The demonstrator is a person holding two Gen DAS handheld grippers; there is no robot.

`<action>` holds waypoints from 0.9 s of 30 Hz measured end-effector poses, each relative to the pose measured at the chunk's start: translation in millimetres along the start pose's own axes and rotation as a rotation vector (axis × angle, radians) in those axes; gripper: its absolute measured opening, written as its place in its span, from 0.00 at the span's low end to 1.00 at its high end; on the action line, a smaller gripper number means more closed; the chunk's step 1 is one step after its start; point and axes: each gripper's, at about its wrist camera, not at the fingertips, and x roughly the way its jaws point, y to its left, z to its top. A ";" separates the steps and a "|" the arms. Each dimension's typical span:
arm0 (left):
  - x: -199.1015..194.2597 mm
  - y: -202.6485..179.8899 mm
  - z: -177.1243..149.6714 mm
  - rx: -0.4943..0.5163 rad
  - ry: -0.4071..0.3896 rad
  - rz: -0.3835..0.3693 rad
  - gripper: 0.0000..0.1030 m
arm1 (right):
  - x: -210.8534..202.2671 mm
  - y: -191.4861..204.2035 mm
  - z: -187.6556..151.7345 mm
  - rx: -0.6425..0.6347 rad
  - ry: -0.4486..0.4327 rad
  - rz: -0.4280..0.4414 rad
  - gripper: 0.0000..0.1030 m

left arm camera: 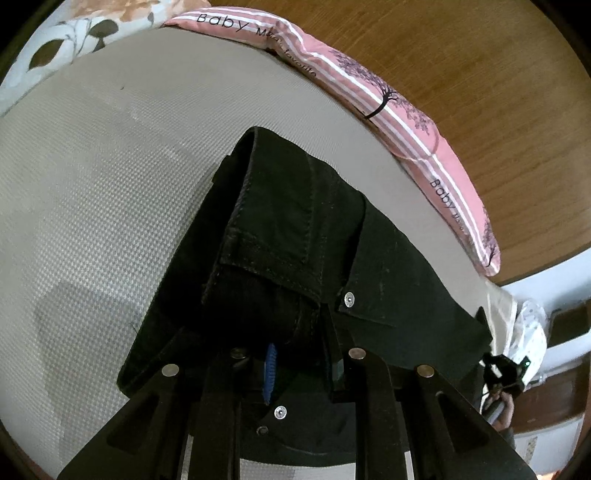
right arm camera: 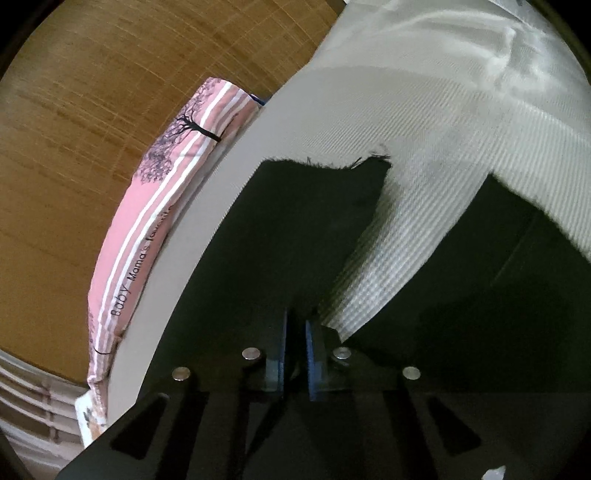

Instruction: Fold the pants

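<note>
Black denim pants [left arm camera: 295, 229] lie on a grey woven mat [left arm camera: 92, 192]. In the left wrist view the waist end with rivets is bunched and lifted, and my left gripper [left arm camera: 299, 365] is shut on the waistband fabric. In the right wrist view the pants [right arm camera: 295, 236] show two legs with frayed hems spread apart, with the mat [right arm camera: 388, 251] between them. My right gripper [right arm camera: 294, 332] is shut on the left leg's fabric between its blue pads [right arm camera: 312, 354].
A pink striped cushion [left arm camera: 388, 96] printed "Baby" runs along the mat's far edge; it also shows in the right wrist view [right arm camera: 155, 206]. Beyond it is a wooden floor [left arm camera: 498, 92]. A floral cloth [left arm camera: 74, 33] sits at the top left.
</note>
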 end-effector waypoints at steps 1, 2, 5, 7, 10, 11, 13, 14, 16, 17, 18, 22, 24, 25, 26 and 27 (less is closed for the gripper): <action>-0.2 -1.2 0.8 0.006 0.001 0.006 0.20 | -4.0 2.1 0.3 -0.014 -0.005 -0.013 0.05; -0.8 -2.2 1.6 0.010 0.002 0.008 0.19 | -9.5 5.2 -0.7 -0.032 -0.015 -0.026 0.05; -4.0 -7.5 3.4 0.046 0.009 0.014 0.19 | -30.5 16.1 -4.0 -0.094 -0.059 -0.067 0.05; -6.0 -11.5 4.7 0.078 0.019 0.023 0.19 | -51.4 23.5 -9.1 -0.153 -0.100 -0.108 0.04; -10.4 -17.8 6.6 0.124 0.039 0.033 0.19 | -82.5 28.0 -17.7 -0.211 -0.152 -0.157 0.04; -12.5 -19.5 6.8 0.143 0.046 0.037 0.19 | -92.7 26.7 -20.5 -0.221 -0.162 -0.167 0.04; -16.6 -22.0 6.5 0.182 0.059 0.042 0.19 | -109.7 23.5 -26.8 -0.232 -0.175 -0.179 0.04; -17.9 -23.1 5.9 0.210 0.071 0.053 0.19 | -118.2 19.8 -32.1 -0.238 -0.179 -0.196 0.04; -18.6 -23.6 3.3 0.246 0.092 0.066 0.19 | -125.4 13.3 -40.4 -0.247 -0.171 -0.219 0.04; -18.8 -22.9 1.0 0.262 0.103 0.074 0.20 | -127.6 6.1 -45.7 -0.233 -0.160 -0.233 0.04; -18.8 -22.1 -2.7 0.282 0.120 0.088 0.20 | -128.8 0.8 -49.0 -0.221 -0.150 -0.238 0.04; -15.2 -16.4 -20.8 0.367 0.178 0.149 0.20 | -127.1 -28.1 -68.4 -0.185 -0.092 -0.277 0.04; -12.2 -12.2 -28.3 0.387 0.197 0.156 0.20 | -123.7 -40.5 -76.3 -0.155 -0.066 -0.284 0.04; -11.3 -10.5 -30.4 0.392 0.198 0.161 0.20 | -121.1 -46.3 -80.1 -0.150 -0.053 -0.296 0.04; -10.5 -10.0 -32.0 0.400 0.197 0.165 0.20 | -120.0 -49.6 -82.2 -0.145 -0.049 -0.297 0.04; -12.1 -10.3 -33.4 0.404 0.191 0.168 0.20 | -119.2 -52.4 -84.2 -0.136 -0.041 -0.298 0.04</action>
